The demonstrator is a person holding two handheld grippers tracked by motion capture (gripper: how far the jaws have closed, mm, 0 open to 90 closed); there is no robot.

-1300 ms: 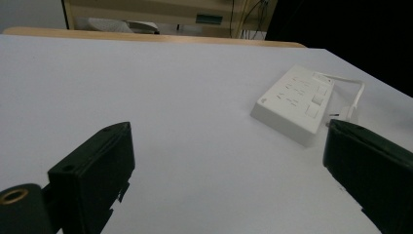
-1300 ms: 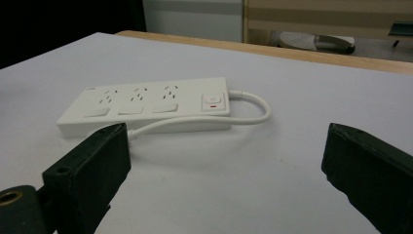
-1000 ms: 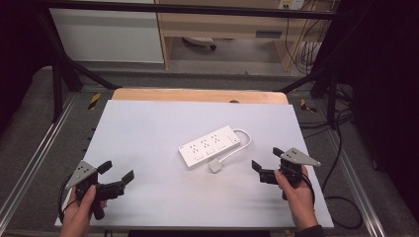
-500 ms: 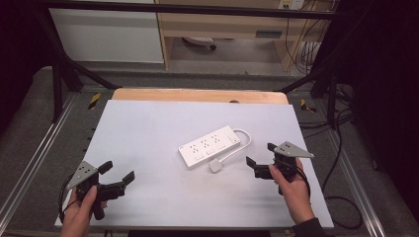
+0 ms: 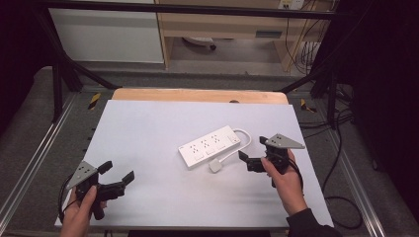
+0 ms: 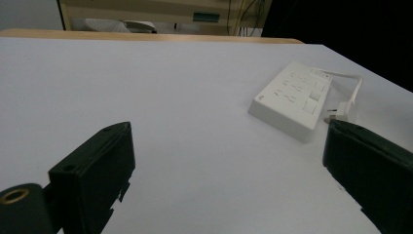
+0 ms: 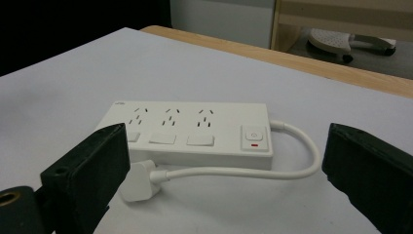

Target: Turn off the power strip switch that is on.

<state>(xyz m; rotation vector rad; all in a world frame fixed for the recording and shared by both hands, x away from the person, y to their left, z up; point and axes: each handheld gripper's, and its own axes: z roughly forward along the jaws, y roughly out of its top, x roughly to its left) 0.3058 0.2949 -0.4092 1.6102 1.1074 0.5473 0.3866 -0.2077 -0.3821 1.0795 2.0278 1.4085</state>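
Our right tongs [image 5: 253,154] released near the white power strip [image 5: 210,146], our left tongs [image 5: 118,175] released, well apart on the counter [image 5: 148,123].

Bare table [image 5: 148,133] all round, power strip [image 5: 210,146] and its cord [image 5: 236,144] mid-table

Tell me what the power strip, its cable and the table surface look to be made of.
Power strip: likely hard white moulded plastic, smooth with a slight sheen, crisp edges and cut slots. Cable: probably a soft rubbery or PVC jacket, since it bends in a smooth loop to the plug. Table surface: a matte white sheet or laminate, hard to tell which, with a wood-look edge at the far side.
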